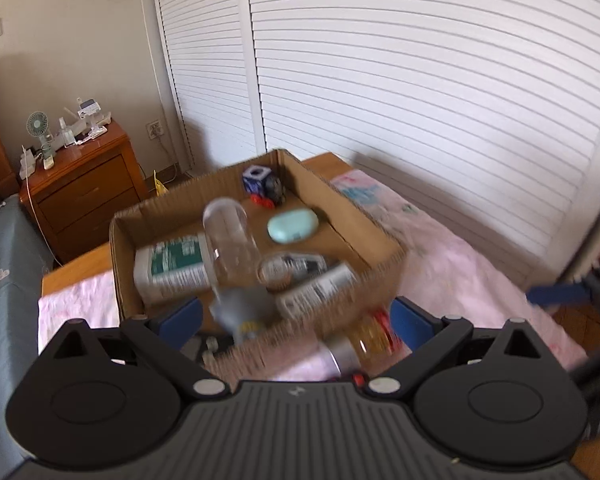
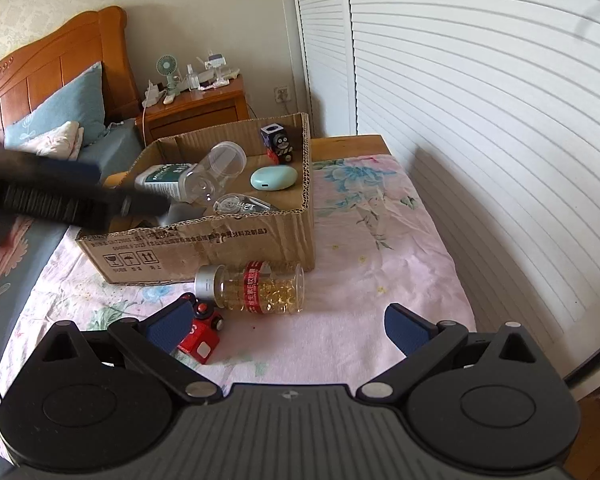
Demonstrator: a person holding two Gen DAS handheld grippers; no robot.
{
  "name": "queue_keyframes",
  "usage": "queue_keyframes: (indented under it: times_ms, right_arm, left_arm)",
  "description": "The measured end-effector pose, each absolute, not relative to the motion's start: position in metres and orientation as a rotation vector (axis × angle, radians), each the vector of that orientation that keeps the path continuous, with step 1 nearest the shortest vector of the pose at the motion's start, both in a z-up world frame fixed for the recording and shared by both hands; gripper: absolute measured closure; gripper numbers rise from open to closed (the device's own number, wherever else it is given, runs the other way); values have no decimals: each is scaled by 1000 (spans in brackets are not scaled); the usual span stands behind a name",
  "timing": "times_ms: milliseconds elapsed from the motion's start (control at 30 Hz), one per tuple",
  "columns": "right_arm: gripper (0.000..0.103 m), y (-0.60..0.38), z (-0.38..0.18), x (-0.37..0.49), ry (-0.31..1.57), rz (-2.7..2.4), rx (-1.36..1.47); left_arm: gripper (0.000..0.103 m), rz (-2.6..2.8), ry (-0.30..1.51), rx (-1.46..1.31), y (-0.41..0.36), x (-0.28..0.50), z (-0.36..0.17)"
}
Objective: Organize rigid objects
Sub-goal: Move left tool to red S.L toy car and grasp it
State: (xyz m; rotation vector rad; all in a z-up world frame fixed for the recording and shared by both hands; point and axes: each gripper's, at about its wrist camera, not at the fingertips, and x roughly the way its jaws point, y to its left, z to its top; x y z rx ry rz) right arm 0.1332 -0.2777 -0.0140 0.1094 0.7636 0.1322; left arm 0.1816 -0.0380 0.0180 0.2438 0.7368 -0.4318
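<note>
Right wrist view: your right gripper (image 2: 288,330) gapes wide, empty, w/ capsule bottle (image 2: 256,290) ahead by the box (image 2: 220,246); left gripper (image 1: 296,318) wide too, empty.

My left gripper (image 1: 296,316) and my right gripper (image 2: 288,328) are black with dark blue finger pads (image 2: 406,334). The cardboard box (image 2: 236,240) is plain brown with black print and symbols on its near wall. Inside it, a white bottle (image 1: 172,268) wears a dark green label, a jar (image 2: 214,174) is clear, and a small case (image 2: 273,178) is pale mint. At the far corner stands a dark blue and white cube toy (image 2: 276,142). Near the box, the capsule bottle (image 2: 256,290) is clear with golden capsules, a red band and a silver cap. The toy car (image 2: 200,338) is red. The sheet (image 2: 380,272) is pale pink with blue-green flowers.
</note>
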Motion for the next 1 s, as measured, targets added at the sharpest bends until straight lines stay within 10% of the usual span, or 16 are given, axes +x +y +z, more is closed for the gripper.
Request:
queue_keyframes:
  times_ms: [467,1000]
  right_arm:
    - [0,-298,-48,126,820,66,120]
    - [0,-300,-53,128,830,66,127]
  left_arm:
    - [10,-386,741,182,-49,153,-56]
    - [49,-400,839,131,-57,167,-91]
